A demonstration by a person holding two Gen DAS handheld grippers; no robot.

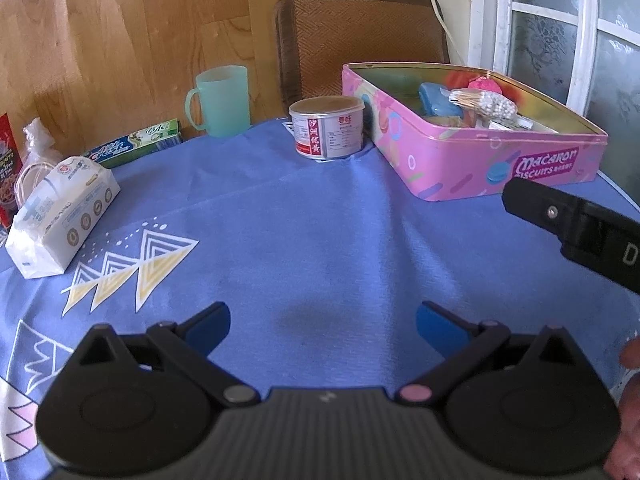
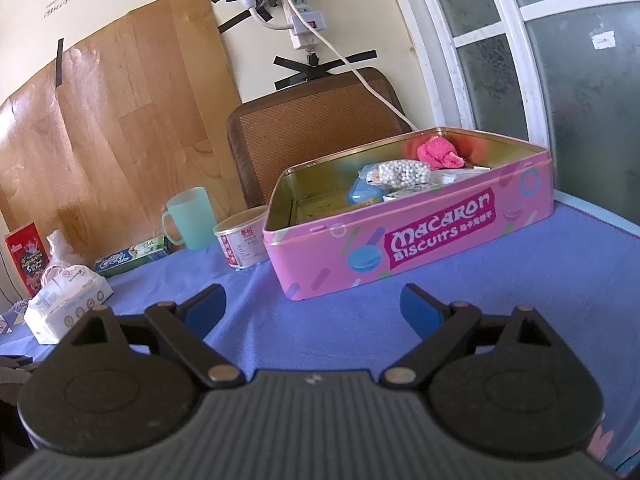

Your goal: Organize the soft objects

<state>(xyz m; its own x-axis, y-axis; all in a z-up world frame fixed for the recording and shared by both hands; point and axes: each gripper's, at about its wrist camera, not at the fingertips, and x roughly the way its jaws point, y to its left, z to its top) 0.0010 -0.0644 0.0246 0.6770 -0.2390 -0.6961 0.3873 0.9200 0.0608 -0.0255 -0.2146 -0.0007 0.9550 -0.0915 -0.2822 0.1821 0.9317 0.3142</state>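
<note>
Both tongs are spread wide and hold nothing. Your left tongs (image 1: 323,322) hover over bare blue cloth on the bench (image 1: 304,216), w/ a dark shadow patch between the blue pads. Your right tongs (image 2: 313,307) point at the pink macaron biscuit tin (image 2: 408,244), which sits just ahead, lid off. Inside the tin: a pink spongy lump (image 2: 438,154), a bag of white beads (image 2: 402,172), a blue soft item (image 2: 362,194), plus some small packets. Left of the tin stands a red-label can (image 2: 242,242), then a mint-green mug (image 2: 188,218). Farther left on the bench lie a toothpaste box (image 2: 134,260) and a white tissue pack (image 1: 60,216), well apart from the tin.
</note>
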